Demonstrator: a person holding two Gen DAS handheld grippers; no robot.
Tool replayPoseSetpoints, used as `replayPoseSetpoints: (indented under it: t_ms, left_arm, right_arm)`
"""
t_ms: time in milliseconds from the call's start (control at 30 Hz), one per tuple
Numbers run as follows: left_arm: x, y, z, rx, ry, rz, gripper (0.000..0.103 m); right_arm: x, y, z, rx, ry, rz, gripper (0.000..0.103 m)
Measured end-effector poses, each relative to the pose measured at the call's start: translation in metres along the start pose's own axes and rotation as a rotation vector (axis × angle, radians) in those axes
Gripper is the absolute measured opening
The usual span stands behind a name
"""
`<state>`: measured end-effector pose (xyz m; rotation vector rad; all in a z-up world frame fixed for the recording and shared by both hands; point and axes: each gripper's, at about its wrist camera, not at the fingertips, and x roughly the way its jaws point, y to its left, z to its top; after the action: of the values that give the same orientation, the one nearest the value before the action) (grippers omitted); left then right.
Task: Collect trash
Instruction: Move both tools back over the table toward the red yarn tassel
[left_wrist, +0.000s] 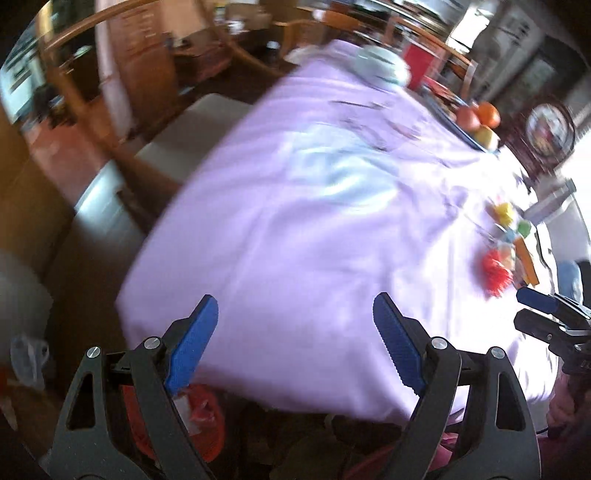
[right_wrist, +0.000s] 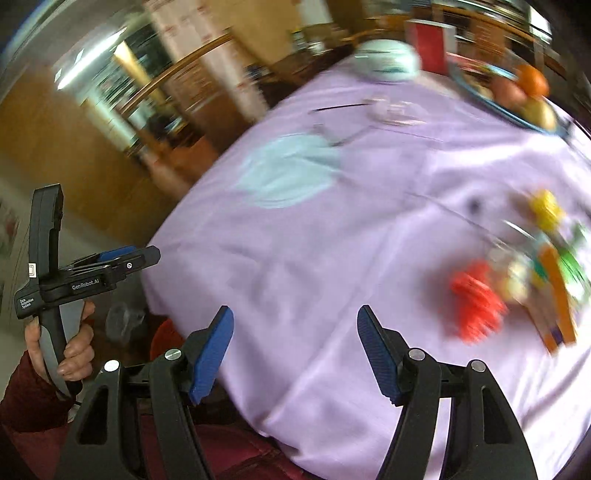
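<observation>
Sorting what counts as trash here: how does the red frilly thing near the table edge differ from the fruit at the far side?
The red frilly thing lies directly on the lilac tablecloth, in the litter of colourful scraps; the fruit sits together on a blue plate. The red thing looks ragged and spiky; the fruit is smooth and round. It is one bright red; the fruit is orange, reddish and yellow. Both are blurred, and neither claw touches them.

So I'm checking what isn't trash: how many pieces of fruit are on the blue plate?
3, as far as the blur allows: an orange, a reddish fruit beside it and a yellowish fruit nearest the camera, all on the blue plate at the table's far edge. More may be hidden behind them.
</observation>
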<state>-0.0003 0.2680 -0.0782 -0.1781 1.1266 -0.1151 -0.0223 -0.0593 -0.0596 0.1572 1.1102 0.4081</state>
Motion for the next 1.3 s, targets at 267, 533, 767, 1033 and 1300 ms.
replayPoseSetpoints:
  t_ms: [267,533,767,1033,1300]
  left_arm:
    - [0.034,-0.092,0.022,0.190,0.044,-0.079,0.083]
    - [0.056,-0.172,0.024,0.337,0.080,-0.142,0.083]
    - [0.075,-0.223,0.023,0.437,0.126,-0.201,0.083]
    - [0.111,-0.277,0.021,0.508,0.200,-0.277,0.083]
    - [0.136,-0.307,0.014,0.558,0.223,-0.286,0.078]
  right_arm:
    - [-0.036,-0.073,-0.045,0.197,-0.073,-0.087,0.069]
    - [-0.056,-0.116,-0.073,0.312,-0.116,-0.133,0.069]
    - [-0.067,-0.139,-0.089,0.371,-0.140,-0.160,0.069]
    - [-0.081,-0.156,-0.112,0.439,-0.147,-0.212,0.069]
    - [-0.096,-0.173,-0.131,0.504,-0.161,-0.263,0.069]
